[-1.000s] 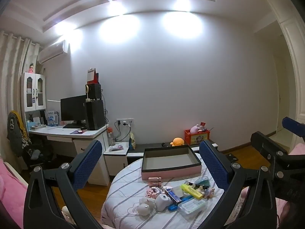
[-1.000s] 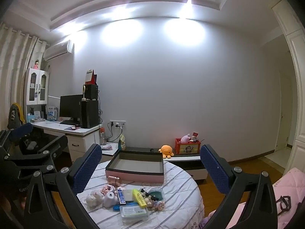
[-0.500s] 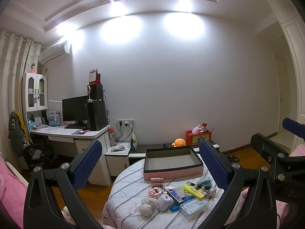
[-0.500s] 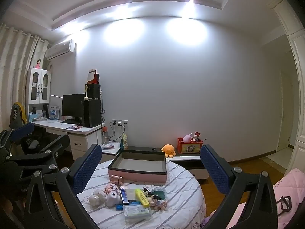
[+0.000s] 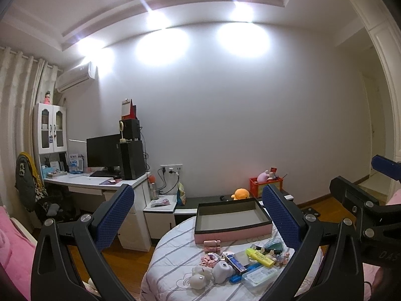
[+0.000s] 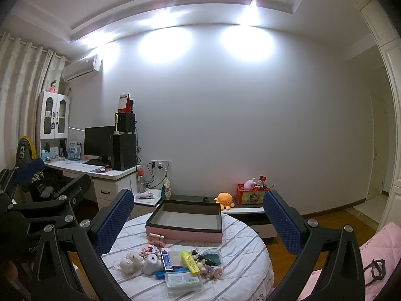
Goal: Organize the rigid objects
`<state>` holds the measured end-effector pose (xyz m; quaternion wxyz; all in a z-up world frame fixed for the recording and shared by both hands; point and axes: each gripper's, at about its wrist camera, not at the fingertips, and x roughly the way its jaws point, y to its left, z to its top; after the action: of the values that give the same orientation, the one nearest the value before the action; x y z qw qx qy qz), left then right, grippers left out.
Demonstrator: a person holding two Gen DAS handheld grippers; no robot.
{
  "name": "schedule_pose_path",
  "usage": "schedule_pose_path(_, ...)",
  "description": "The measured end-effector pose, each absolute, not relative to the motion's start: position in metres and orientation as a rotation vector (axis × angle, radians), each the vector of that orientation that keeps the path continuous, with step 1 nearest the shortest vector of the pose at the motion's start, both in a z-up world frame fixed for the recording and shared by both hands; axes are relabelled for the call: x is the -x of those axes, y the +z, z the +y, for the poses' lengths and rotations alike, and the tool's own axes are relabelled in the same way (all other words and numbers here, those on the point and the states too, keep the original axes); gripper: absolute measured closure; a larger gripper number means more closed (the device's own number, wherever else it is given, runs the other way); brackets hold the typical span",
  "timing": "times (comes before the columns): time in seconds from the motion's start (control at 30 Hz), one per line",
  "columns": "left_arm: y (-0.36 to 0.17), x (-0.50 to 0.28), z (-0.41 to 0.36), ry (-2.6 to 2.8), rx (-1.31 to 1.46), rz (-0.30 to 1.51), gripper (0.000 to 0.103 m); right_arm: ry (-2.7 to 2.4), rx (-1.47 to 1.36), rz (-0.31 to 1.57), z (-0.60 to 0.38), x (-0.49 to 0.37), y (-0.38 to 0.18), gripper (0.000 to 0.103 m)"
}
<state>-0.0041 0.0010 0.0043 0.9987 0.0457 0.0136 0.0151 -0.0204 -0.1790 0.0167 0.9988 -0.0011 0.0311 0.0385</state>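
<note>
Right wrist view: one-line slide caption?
Open right gripper faces a round table with an empty pink box behind scattered small items.

desk (image 5: 95, 181) | monitor (image 5: 104, 151) | air conditioner (image 5: 75, 76) | orange plush (image 6: 225, 199)

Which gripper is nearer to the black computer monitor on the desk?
Left. The left gripper is held on the monitor's side of the room; the right gripper is further right, facing the round table.

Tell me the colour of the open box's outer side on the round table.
Pink, with a dark rim, on the box; clearest in the right wrist view.
</note>
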Motion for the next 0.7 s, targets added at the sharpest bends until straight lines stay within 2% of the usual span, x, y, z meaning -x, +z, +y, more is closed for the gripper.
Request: schedule_pose_path(0.7,0.0041,0.0051,0.0021,0.031,-0.089,0.016,0.0,0.081,0.008,0.053,-0.1802,0.02,0.0188,0.0)
